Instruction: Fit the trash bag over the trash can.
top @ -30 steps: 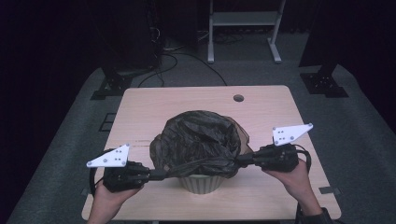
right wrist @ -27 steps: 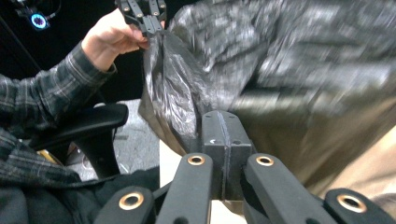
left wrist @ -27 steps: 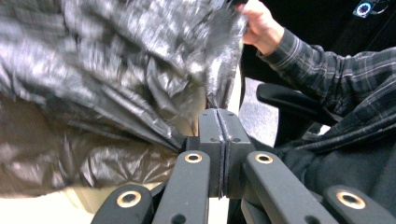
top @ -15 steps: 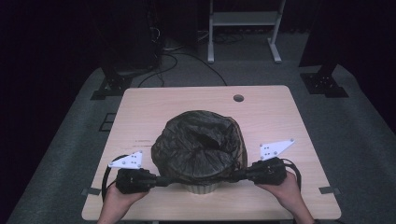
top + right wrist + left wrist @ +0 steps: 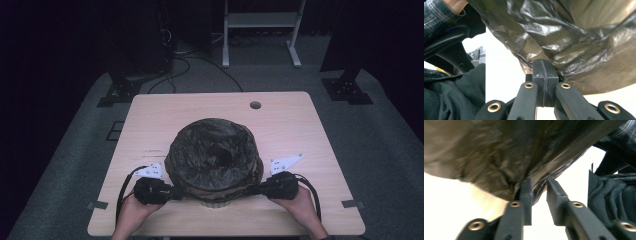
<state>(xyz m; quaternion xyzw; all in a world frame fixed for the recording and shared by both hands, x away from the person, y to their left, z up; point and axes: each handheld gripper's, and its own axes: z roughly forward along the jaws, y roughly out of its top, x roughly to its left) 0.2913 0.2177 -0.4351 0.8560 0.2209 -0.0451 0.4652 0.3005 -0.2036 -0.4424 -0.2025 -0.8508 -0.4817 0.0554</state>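
In the left gripper view the two black jaws stand apart with a clear gap between them; they have just been opening. The lower edge of the dark bin bag (image 5: 506, 167) hangs right at their tips, a fold of film lying against the inner side of one finger (image 5: 526, 192), and the pads no longer press on it. In the right gripper view the jaws are pressed flat together, pad to pad, and a crumpled tuck of the same bag (image 5: 574, 42) meets their tips; whether any film is caught in the seam between them cannot be told.

From the high view, the left gripper (image 5: 175, 192) and the right gripper (image 5: 252, 189) sit low at the near edge of the wooden table (image 5: 150, 125), one on each side of the bag (image 5: 212, 157), each pointing inward at its bottom hem. The bag is drawn down over a pale ribbed bin (image 5: 216, 203), whose base peeks out just below the hem, between the two grippers. Farther off, near the table's far edge, lies a round cable hole (image 5: 255, 105)
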